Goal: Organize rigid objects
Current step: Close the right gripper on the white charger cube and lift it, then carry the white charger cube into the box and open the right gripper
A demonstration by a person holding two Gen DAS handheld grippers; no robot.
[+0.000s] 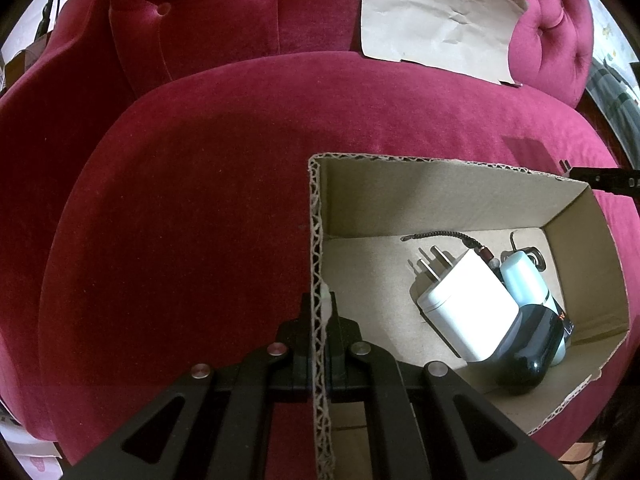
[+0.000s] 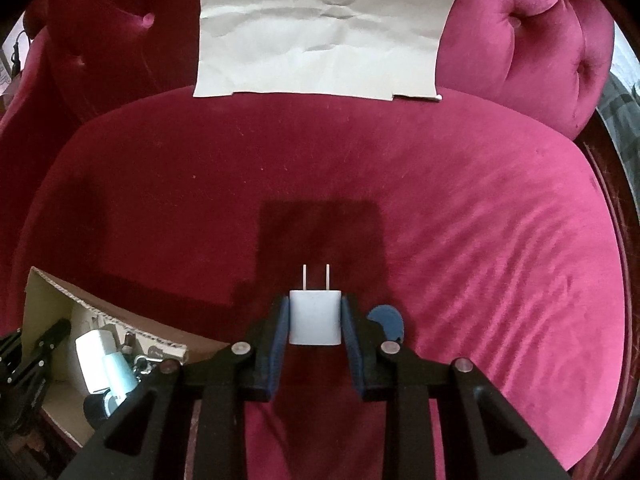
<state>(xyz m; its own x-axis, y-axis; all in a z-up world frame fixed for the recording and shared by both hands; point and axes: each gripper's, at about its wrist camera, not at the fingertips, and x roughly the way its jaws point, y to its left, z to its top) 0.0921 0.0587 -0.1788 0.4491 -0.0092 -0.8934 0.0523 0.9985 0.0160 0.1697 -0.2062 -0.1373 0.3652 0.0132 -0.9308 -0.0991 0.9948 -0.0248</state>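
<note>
My left gripper (image 1: 318, 312) is shut on the left wall of an open cardboard box (image 1: 318, 240) that stands on a red velvet seat. Inside the box lie a large white plug adapter (image 1: 468, 306), a pale blue cylinder (image 1: 524, 278), a black glossy device (image 1: 528, 350) and a dark braided cord (image 1: 440, 236). My right gripper (image 2: 315, 314) is shut on a small white charger cube (image 2: 315, 316), prongs pointing away, held just above the seat. The box shows in the right wrist view (image 2: 44, 300) at lower left.
A sheet of brown paper (image 2: 320, 28) leans on the tufted backrest (image 2: 520, 40). A small blue round object (image 2: 390, 322) lies on the seat cushion (image 2: 480, 240) just right of my right gripper. The seat's wooden edge runs along the right.
</note>
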